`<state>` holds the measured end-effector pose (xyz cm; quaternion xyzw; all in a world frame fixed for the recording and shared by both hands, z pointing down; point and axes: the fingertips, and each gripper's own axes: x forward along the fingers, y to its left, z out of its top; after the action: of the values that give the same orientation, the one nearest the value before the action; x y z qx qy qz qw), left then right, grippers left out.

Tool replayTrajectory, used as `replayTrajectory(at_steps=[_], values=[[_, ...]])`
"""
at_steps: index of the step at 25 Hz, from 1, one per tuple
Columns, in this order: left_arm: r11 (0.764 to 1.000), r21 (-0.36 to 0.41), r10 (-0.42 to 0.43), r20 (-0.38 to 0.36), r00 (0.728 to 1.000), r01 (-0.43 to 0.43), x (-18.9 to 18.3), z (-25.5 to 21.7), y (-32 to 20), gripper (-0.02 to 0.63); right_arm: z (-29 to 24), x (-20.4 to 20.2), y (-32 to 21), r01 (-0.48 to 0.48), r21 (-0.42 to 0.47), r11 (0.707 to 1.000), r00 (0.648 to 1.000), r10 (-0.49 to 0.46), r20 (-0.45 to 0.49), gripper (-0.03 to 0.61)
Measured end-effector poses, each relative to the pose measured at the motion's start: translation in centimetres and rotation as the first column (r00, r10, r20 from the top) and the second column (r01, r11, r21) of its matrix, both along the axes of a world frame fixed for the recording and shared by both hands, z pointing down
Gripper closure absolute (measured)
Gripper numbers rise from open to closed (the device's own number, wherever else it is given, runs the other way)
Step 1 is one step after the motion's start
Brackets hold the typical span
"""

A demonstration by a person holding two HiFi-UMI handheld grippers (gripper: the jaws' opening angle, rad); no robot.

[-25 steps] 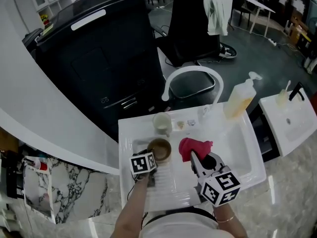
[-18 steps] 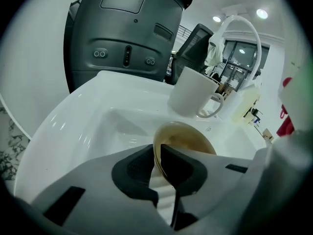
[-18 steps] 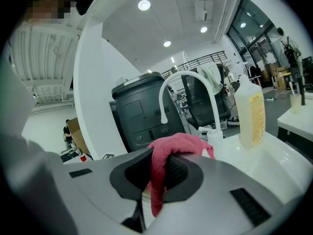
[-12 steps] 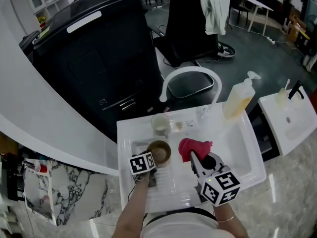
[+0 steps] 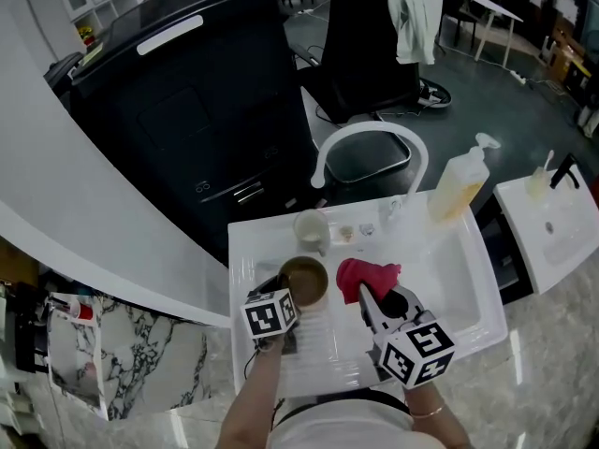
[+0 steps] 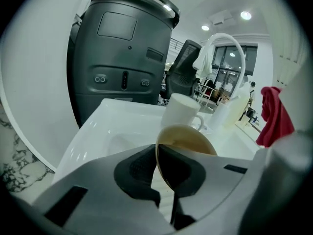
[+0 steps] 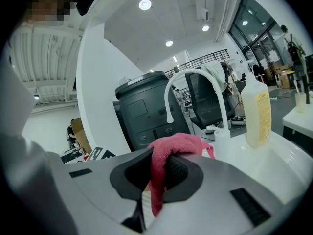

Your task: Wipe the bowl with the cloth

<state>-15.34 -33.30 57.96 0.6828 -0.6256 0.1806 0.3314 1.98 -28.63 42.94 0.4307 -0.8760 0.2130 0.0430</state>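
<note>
A brown bowl is over the ribbed drainboard at the sink's left. Its near rim is clamped between the jaws of my left gripper. In the left gripper view the bowl is tilted on edge, with the thin rim pinched in the left gripper. A red cloth hangs bunched from my right gripper, just right of the bowl and apart from it. In the right gripper view the cloth drapes over and between the shut jaws of the right gripper.
A white mug stands behind the bowl. A soap bottle and a white arched faucet are at the back of the white sink. A large black bin rises behind the sink.
The head view has shifted a little. Both grippers keep about the same places, the left at the bowl's near rim and the right holding the cloth.
</note>
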Motion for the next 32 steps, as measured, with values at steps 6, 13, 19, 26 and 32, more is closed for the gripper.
replayTrajectory(at_steps=[6,13,19,26,32], values=[[0.997,0.078,0.010,0.011,1.000,-0.011,-0.5,-3.8,1.5,0.581,-0.9,-1.6,1.1,0.027,0.022,0.999,1.000,-0.027,0.009,0.543],[0.982,0.185,0.027,0.057,0.998,-0.037,-0.8,-8.7,3.6,0.581,-2.3,-3.6,3.1,0.064,0.068,0.996,0.997,-0.067,0.038,0.543],[0.961,0.269,0.035,0.095,0.995,-0.060,-1.0,-12.5,5.7,0.581,-4.0,-5.1,5.4,0.093,0.119,0.989,0.993,-0.100,0.058,0.543],[0.946,0.313,0.040,0.153,0.987,-0.087,-1.3,-14.9,8.2,0.581,-6.4,-6.8,8.0,0.131,0.189,0.973,0.985,-0.150,0.089,0.543],[0.934,0.334,0.058,0.203,0.978,-0.125,-1.1,-15.9,10.3,0.581,-7.9,-9.5,9.6,0.223,0.251,0.942,0.970,-0.240,0.037,0.543]])
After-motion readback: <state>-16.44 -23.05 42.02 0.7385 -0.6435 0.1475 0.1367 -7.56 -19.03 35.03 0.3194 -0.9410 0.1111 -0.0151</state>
